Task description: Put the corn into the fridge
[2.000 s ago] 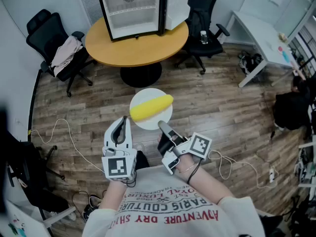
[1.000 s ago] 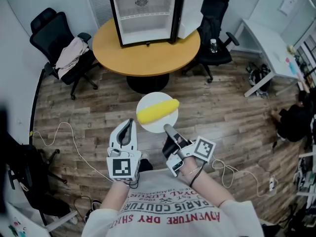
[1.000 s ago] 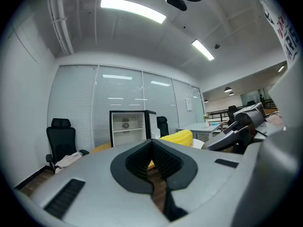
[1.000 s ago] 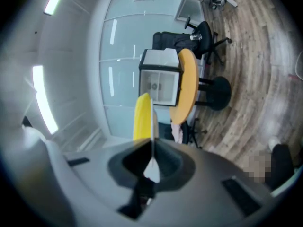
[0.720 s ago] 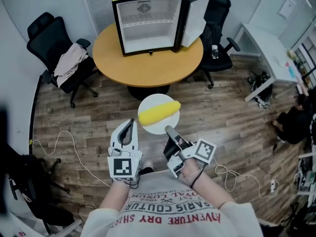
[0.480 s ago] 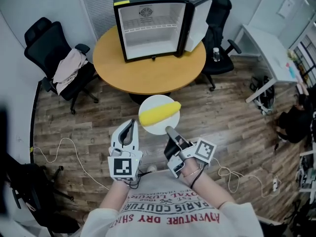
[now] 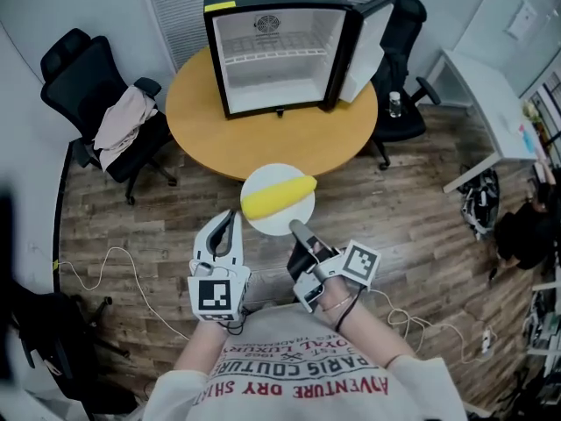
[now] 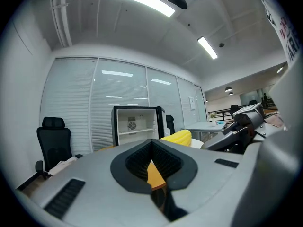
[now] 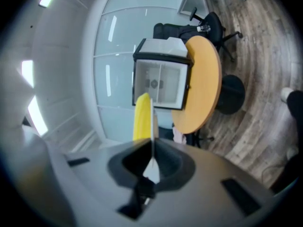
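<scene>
The right gripper (image 7: 296, 229) is closed on the near rim of a white plate (image 7: 282, 227) and holds it level out in front of the person. The corn (image 7: 278, 196) lies across the plate's middle, one yellow cob, its ends close to the rim on either side. In the right gripper view the plate shows edge-on as a thin white line pinched between the pads, with the corn to its left.

The left gripper (image 7: 230, 218) sits just beside the plate on its left, apart from it, jaws together with nothing between them.

From the head view the plate's far rim overlaps the near edge of the round wooden bench (image 7: 263, 139). The mini fridge (image 7: 280, 46) stands at the far part of the bench, its opening facing the person, its door (image 7: 366, 42) swung out to the right past the bench edge. A wire shelf crosses the upper cavity. A broad strip of bare bench top lies in front of the fridge.

A black office chair (image 7: 79, 68) with a garment (image 7: 123, 117) draped on it stands close to the bench's left edge; another chair (image 7: 408, 68) stands behind the door. Wooden floor (image 7: 412, 226) lies below, and a cable (image 7: 105, 261) trails at the left.
</scene>
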`<state>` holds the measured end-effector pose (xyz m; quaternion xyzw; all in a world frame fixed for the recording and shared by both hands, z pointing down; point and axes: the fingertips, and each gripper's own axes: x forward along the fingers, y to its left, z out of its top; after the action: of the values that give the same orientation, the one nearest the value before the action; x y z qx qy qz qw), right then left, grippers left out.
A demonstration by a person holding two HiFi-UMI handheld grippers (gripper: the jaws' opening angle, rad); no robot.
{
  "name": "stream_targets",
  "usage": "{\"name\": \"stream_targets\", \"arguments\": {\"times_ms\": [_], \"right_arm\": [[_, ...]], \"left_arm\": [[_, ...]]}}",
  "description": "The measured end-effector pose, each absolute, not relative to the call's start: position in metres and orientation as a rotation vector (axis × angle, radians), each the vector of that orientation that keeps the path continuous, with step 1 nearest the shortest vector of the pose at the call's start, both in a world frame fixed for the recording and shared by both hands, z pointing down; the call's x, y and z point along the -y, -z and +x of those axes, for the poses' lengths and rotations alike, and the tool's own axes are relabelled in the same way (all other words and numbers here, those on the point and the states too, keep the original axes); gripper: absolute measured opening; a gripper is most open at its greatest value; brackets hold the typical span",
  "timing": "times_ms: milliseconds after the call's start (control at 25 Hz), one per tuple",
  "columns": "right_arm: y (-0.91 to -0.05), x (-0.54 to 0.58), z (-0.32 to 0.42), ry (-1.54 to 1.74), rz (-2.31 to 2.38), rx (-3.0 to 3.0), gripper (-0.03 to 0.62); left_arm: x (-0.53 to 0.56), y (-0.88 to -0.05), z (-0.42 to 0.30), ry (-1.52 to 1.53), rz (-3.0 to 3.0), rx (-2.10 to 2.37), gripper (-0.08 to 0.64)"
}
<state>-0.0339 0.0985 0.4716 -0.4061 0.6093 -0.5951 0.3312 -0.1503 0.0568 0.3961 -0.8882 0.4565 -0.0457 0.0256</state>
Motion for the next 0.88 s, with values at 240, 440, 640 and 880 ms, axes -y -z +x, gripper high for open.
{"name": "stream_targets", "arguments": {"times_ms": [240,440,640,880], "right_arm": [[-0.476,-0.048,-0.005,1.608,-0.988,-1.654,0.038],[-0.478,0.011,0.043,1.687,-0.937,-1.706,0.038],[-0.477,0.057,0.093,1.728,-0.894,-1.761,0.038],[-0.48,0.102,0.137,1.754,-0.883,-1.806,0.038]], "left_arm": [[-0.019,-0.403,-0.124,0.165,-2.666,-1.521,0.021],[0.033,-0.399,-0.072,0.171,-2.615,-1.634,0.021],[0.07,-0.399,-0.029,0.156,-2.568,-1.75,0.021],[0.106,-0.405,0.012,0.161,-2.53,-1.785,0.021]]}}
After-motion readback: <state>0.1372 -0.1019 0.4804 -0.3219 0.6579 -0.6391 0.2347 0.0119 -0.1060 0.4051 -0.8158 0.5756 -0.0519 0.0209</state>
